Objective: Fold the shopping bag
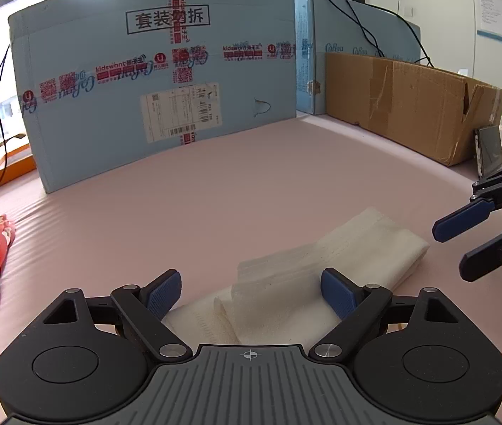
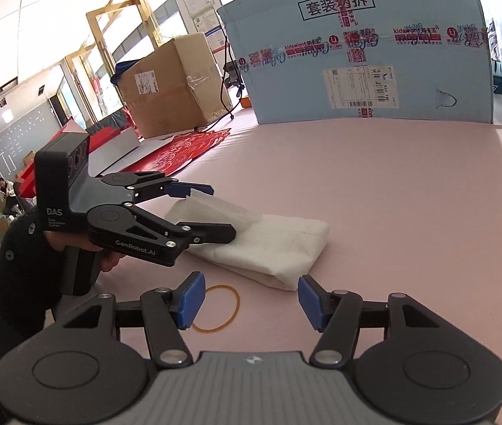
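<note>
Diagonally across the pink table [image 1: 251,184], folded white shopping bag [image 1: 350,248], flat.

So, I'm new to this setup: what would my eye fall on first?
A folded white shopping bag lies mid-table on the pink table cover, with the open left gripper straddling its near end. Behind stands a big light-blue carton; a rubber band lies before the open right gripper.

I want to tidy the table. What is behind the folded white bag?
Behind the white bag is bare pink table, then a big blue box and a brown box. What stands behind the boxes is hidden.
</note>
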Tool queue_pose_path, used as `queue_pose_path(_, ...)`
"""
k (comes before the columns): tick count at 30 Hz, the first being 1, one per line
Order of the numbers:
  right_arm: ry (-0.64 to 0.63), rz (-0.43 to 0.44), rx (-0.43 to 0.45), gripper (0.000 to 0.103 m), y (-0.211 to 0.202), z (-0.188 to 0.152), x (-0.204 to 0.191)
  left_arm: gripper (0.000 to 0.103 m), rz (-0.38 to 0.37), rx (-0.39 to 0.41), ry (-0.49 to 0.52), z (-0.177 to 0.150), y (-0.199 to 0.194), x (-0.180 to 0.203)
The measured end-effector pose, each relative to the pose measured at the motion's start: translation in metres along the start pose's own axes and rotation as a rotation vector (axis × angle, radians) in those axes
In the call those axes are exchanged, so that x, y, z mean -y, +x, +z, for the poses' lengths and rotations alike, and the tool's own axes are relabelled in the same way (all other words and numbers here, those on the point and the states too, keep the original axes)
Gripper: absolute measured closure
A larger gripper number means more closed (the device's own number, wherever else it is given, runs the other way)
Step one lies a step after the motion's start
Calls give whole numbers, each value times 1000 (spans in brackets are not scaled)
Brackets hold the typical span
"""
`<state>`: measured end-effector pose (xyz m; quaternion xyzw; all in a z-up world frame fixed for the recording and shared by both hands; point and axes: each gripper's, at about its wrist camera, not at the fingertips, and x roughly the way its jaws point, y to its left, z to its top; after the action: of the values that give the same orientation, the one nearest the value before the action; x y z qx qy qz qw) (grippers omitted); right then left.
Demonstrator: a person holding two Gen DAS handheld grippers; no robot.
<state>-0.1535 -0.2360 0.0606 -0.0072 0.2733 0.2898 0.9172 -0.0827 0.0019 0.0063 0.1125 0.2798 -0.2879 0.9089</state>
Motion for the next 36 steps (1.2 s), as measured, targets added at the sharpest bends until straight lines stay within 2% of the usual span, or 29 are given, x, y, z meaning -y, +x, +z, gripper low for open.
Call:
queue_pose_path(3, -115, -88, -7, 47, 8, 0, -10, 15, -10, 29, -55, 1, -8, -9)
queue_pose_path(6, -245, -160, -24, 48, 18, -1, -22, 15, 27, 83, -111, -1, -24, -19)
queue_pose_path(10, -373, -224, -44, 51, 28, -4, -34, 15, 127, 133, -181, -7, -47, -37)
queue_pose_path(13, -382, -219, -19, 51, 27, -3, -37, 15, 206, 86, -166, -12, -49, -41)
queue_pose_path(16, -426, -233, -7, 54, 31, -3, -43, 15, 195, 20, -123, -16, -39, -38)
queue_pose_path(17, -445, -231, -7, 63, 33, -3, -45, 15, 191, 6, -121, -17, -36, -38)
queue_pose_path(19, -468, -240, -1, 67, 35, -3, -50, 14, 181, -22, -118, -19, -29, -39)
queue_pose_path(20, -491, -255, 6, 73, 37, -3, -53, 14, 177, -33, -117, -20, -27, -40)
queue_pose_path(24, -493, -254, 44, 85, 35, 1, -58, 14, 169, -34, -124, -20, -26, -41)
queue_pose_path(28, -536, -230, 68, 88, 40, 2, -69, 14, 162, -36, -130, -20, -26, -43)
queue_pose_path(32, -603, -216, 37, 89, 52, -2, -80, 14, 157, -34, -139, -21, -26, -43)
queue_pose_path(36, -613, -225, 9, 89, 59, -3, -82, 14, 150, -9, -166, -22, -34, -47)
